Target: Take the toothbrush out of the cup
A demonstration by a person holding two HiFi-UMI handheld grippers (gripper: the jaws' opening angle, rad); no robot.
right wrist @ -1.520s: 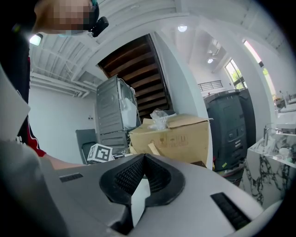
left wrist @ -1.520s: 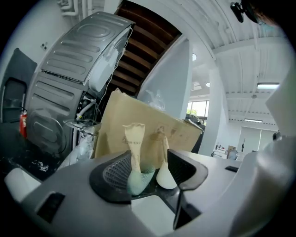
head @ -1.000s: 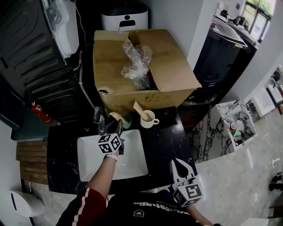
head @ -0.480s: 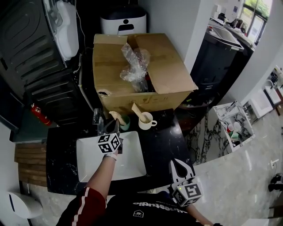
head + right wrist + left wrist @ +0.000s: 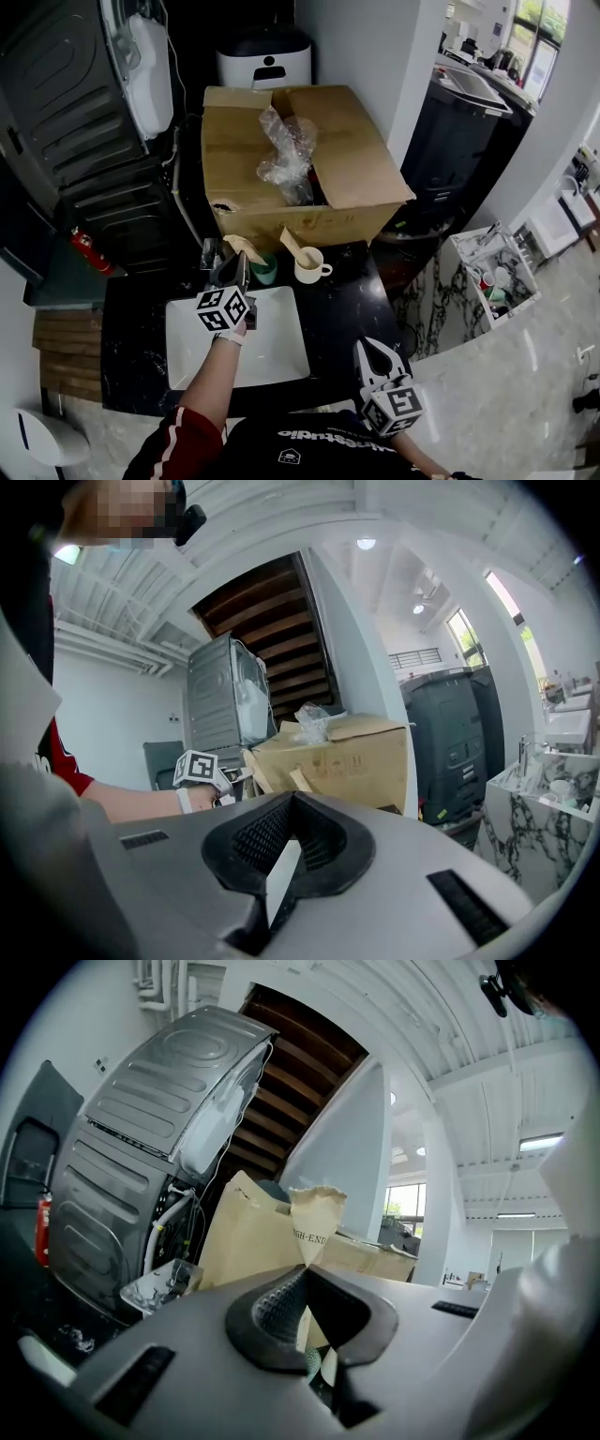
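Black countertop (image 5: 347, 300) carries a white sink (image 5: 272, 347), with a cardboard box (image 5: 356, 169) at 12 o'clock beyond it. A green cup (image 5: 266, 270) stands at the sink's 12 o'clock edge, and a white mug (image 5: 309, 270) is at its 3 o'clock. The left gripper (image 5: 239, 267) is clamped on the paper-wrapped toothbrush (image 5: 316, 1218), just above the green cup; whether its lower end clears the rim cannot be determined. The right gripper (image 5: 372, 352), at 5 o'clock, has its jaws closed with nothing held.
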